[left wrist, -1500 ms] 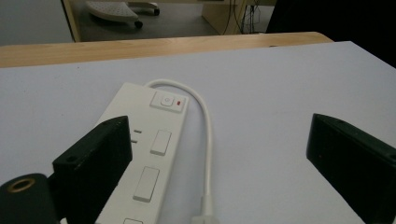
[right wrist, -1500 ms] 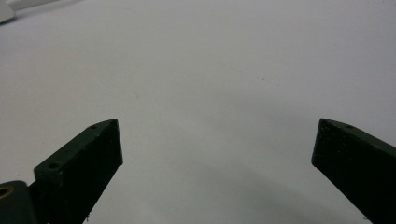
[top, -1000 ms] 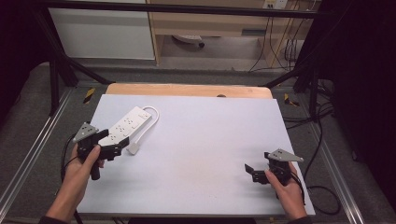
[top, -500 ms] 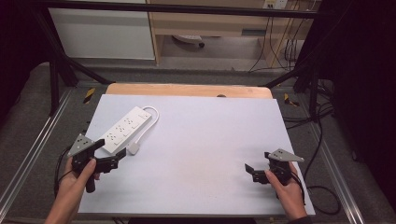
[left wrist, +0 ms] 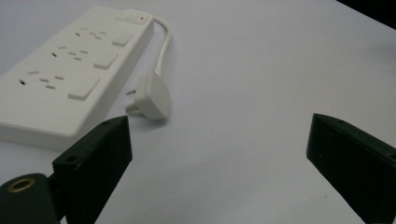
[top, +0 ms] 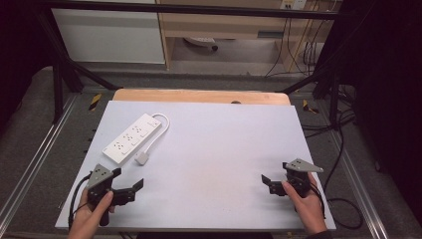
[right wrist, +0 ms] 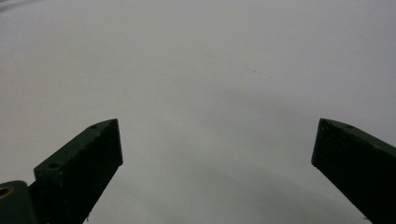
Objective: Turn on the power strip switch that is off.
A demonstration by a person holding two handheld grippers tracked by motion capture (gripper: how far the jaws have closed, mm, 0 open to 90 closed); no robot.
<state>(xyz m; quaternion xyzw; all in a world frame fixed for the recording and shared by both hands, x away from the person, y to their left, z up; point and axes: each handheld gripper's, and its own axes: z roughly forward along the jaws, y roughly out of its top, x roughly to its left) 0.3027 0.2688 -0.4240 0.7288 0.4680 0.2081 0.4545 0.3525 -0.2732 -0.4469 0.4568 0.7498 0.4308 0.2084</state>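
Note:
A white power strip [top: 132,138] lies at the table's left, its cord looping round to a white plug [top: 142,158] that rests on the board beside it. My left gripper [top: 128,179] is open near the front left edge, a short way in front of the strip and not touching it. In the left gripper view the power strip [left wrist: 70,70] and plug [left wrist: 152,95] lie beyond the wide-apart jaws of the left gripper [left wrist: 219,144]. My right gripper [top: 274,175] rests open at the front right; in its own view the right gripper [right wrist: 217,149] has bare board between its jaws.
The pale grey board [top: 224,149] sits on a wooden tabletop [top: 199,96] that shows along the far edge. Metal frame rails [top: 30,164] run down both sides. Cables [top: 343,149] trail on the floor at the right.
My left gripper has drawn back from the near end of the power strip toward the front edge of the table. The strip and the right gripper have stayed in place.

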